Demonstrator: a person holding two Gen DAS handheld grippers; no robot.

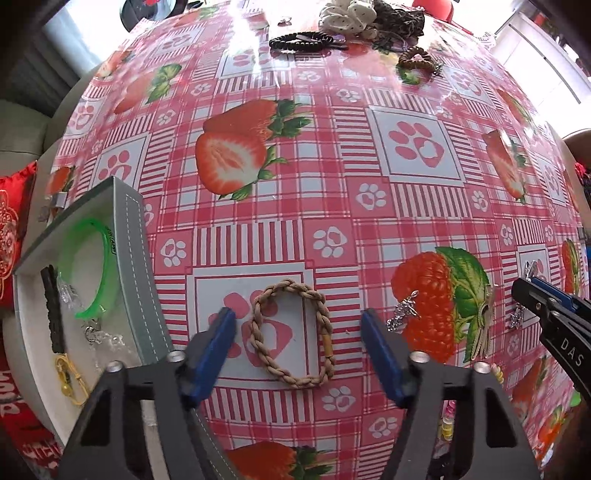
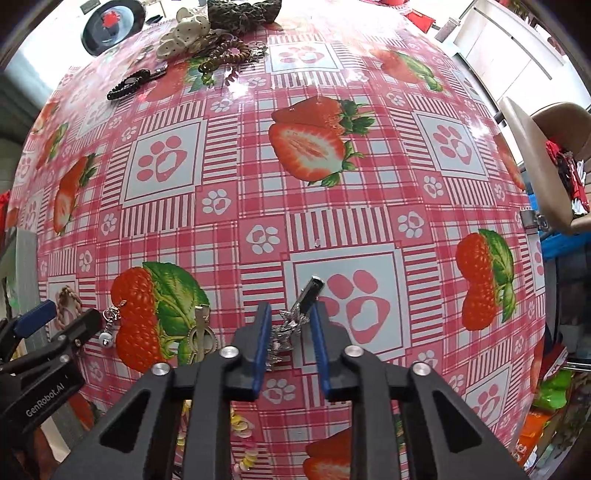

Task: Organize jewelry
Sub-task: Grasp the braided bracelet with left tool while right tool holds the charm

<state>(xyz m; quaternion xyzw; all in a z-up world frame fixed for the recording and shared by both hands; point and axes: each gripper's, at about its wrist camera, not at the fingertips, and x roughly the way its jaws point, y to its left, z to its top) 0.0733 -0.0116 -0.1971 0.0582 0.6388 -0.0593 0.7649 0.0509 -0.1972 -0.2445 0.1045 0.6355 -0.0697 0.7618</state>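
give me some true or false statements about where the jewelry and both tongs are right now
1. The braided tan bracelet lies on the tablecloth between the fingers of the left tongs. True.
2. The green bangle sits out on the tablecloth. False: it is inside the grey box at the left.
3. The right tongs straddle a silver sparkly hair clip. True.
4. The black bead bracelet lies next to the braided bracelet. False: it is at the far side of the table, near the white polka-dot scrunchie.
5. The left tongs have lifted the braided bracelet clear of the table. False: it lies flat, with the pads apart from it.
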